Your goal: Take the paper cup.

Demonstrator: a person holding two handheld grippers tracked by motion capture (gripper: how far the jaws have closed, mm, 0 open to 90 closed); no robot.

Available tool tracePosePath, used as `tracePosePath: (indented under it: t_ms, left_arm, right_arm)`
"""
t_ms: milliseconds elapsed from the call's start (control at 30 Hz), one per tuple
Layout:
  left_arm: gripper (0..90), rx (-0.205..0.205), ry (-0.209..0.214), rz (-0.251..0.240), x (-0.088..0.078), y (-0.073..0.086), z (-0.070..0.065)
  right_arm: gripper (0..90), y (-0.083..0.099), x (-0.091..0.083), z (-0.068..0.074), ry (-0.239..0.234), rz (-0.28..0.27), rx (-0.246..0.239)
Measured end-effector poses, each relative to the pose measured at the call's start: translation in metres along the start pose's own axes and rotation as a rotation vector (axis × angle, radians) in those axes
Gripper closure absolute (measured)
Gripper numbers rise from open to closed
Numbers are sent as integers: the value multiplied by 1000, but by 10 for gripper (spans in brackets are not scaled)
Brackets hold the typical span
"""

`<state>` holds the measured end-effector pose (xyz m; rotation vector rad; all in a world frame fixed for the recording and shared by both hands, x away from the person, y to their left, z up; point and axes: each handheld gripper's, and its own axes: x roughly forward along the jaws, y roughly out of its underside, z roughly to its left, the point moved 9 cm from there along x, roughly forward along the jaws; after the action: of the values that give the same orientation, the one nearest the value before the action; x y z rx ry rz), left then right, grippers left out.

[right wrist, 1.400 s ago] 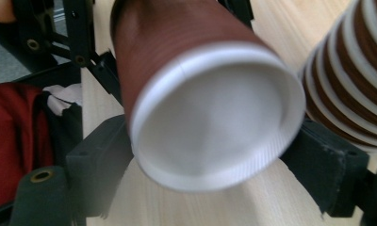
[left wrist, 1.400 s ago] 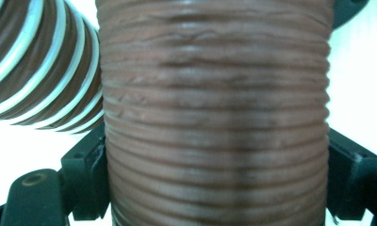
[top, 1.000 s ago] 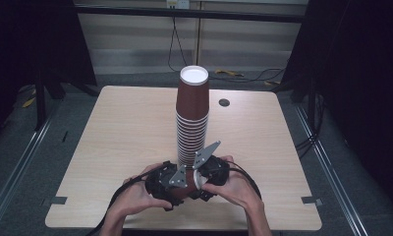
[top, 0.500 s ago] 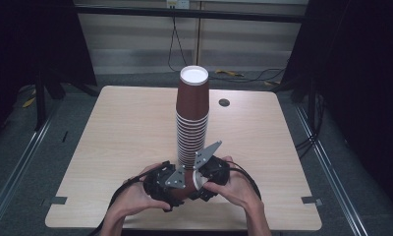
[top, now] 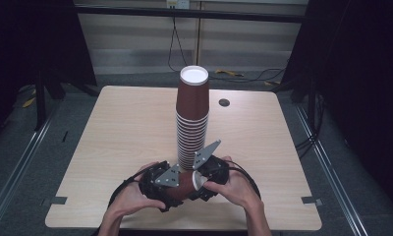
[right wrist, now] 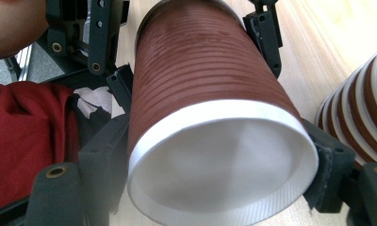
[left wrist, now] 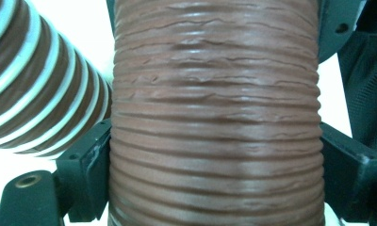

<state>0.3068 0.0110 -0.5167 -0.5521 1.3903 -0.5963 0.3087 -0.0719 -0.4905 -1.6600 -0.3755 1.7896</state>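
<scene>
Left gripper (top: pixel 182 183) lying low over the near edge of the table (top: pixel 111 128), in the person's left hand (top: pixel 130 199), grey plate on top. In the left gripper view, jaws flanking a single brown ribbed paper cup (left wrist: pixel 215 117), one black pad at each side of the wall; jaws having just been opening, cup still between them. Whether the pads are still pressing on the wall: cannot tell, no gap showing at either side.

Right gripper (top: pixel 197 178) facing it from the right, in the right hand (top: pixel 231 189), its grey plate tilting up toward the stack. In the right gripper view, jaws sitting against both sides of the white rim of the cup (right wrist: pixel 210 108), closing on the wide end. Left gripper's jaws showing beyond, at the narrow end of the same cup.

Cup (top: pixel 184 183) lying on its side between the two grippers, open mouth turning toward the right gripper, over the near middle of the table.

Just behind the grippers, tall stack of brown cups (top: pixel 192 118) standing upside down, white rims banding the lower half, white base on top. Stack's lower rims also showing at the left in the left gripper view (left wrist: pixel 36 94) and at the right in the right gripper view (right wrist: pixel 361 117), close beside the held cup.

Small dark round hole (top: pixel 224 103) in the tabletop to the right of the stack, well apart from the hands. Cables trailing round both wrists.
</scene>
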Motion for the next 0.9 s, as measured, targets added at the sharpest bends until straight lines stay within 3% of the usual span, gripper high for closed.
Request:
tracePosePath:
  t_ms: [400,633,767,900]
  left_arm:
    - [133,-8,-24,-92,-7,-7,4]
    - [135,-4,-17,-123,-10,-9,5]
    - [138,-18,-28,-169,-14,-13,5]
    - [138,-15,-21,-173,-14,-13,5]
  right_arm:
    - [232,-1,-6,0,16,-12,-5]
    - [233,-1,-8,0,13,-27,-8]
    - [233,-1,-10,1,20,-28,-7]
    - [234,-2,-11,1,21,-39,-13]
